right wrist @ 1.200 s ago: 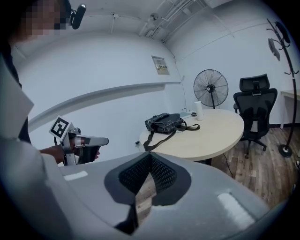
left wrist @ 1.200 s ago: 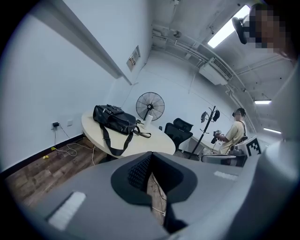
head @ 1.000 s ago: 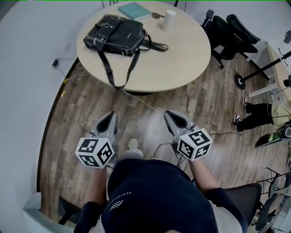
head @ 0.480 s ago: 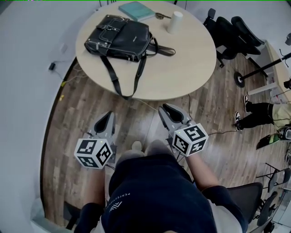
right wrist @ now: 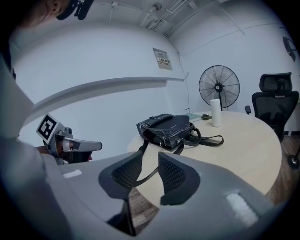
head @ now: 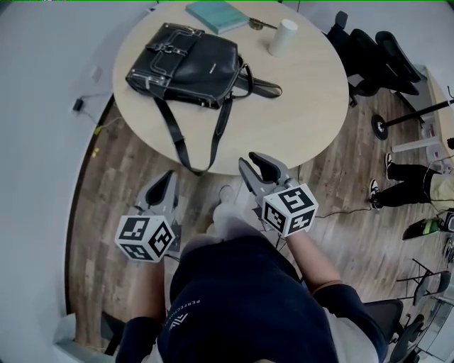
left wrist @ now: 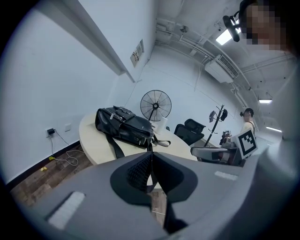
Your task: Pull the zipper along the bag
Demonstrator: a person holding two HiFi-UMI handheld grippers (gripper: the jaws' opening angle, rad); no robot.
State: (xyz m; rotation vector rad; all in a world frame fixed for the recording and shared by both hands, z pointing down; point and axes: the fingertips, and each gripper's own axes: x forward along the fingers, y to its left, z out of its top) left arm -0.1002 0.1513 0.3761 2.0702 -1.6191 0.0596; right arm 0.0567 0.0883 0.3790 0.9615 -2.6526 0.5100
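Compared with a second earlier, the round worktop [head: 291, 113] sat lower and larger in the head view, and both claws had drawn nearer to its near edge. The right claw [head: 257, 164] had gone from clenched to released: its jaws had just been opening and now stood well apart with nothing between them, only the worktop edge and a hanging strap showing far behind the gap. The left claw [head: 166, 179] remained clenched on nothing, its ribbed pads meeting in a thin line.

Both hands were held out in front of the body, side by side and apart. Each claw tilted slightly downward toward the worktop, the right one further forward and almost over the near edge, and the left one short of it over the wood-plank floor [head: 117, 177].

The bag [head: 186, 64], black, glossy and leather-like with pale stitching and metal buckles, lay toward the far left edge of the pale, smooth worktop, untouched by either claw. Its long strap [head: 177, 145] looped over the near edge and hung toward the floor. Its zipper could not be picked out. A teal book [head: 216, 15] and a white cylindrical cup [head: 283, 37] stood near the far edge.
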